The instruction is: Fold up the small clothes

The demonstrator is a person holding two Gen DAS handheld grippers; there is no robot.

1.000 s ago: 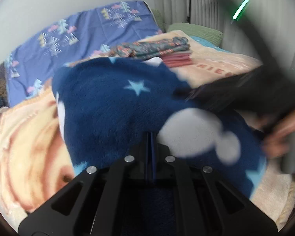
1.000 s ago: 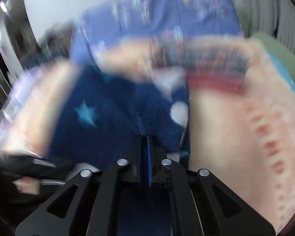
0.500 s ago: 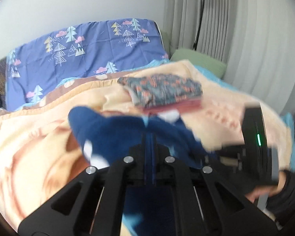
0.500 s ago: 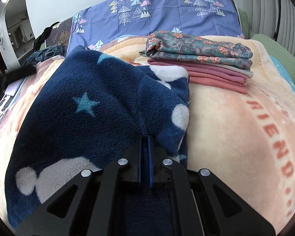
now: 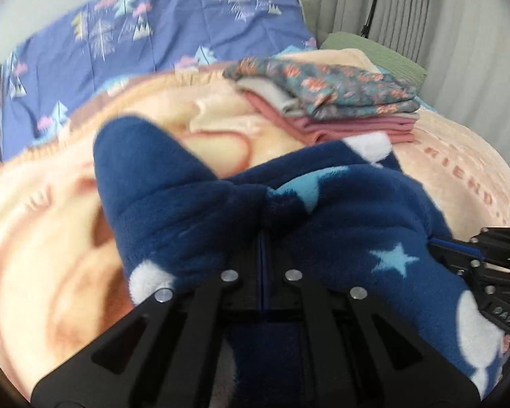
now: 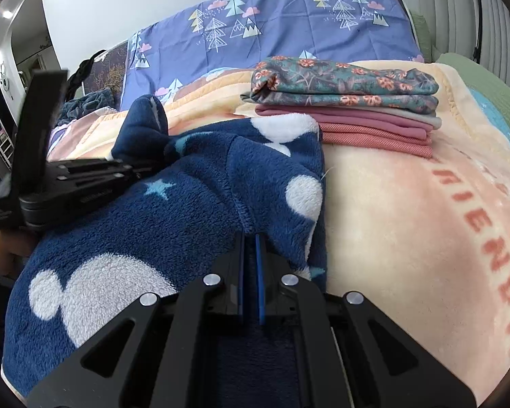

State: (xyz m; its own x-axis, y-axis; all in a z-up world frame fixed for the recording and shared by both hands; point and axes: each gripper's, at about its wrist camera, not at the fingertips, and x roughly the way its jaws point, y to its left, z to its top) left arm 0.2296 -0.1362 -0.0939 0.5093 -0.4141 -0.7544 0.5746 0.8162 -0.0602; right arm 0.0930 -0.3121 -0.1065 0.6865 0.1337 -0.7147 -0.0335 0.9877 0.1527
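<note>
Gripping the navy fleece garment (image 6: 193, 210), both tongs (image 5: 261, 238) (image 6: 250, 238) clamp it; its length runs toward the folded stack (image 6: 343, 102).

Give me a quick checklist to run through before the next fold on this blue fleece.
1. Left tongs shut on fleece: ok.
2. Right tongs shut on fleece: ok.
3. Fleece lying flat: not ok, one part sticks up by the left tongs.
4. Folded stack tidy: ok.
5. Fleece apart from stack: cannot tell, its far edge lies right at the stack's base.
6. Blanket bare to the right of the fleece: ok.
</note>
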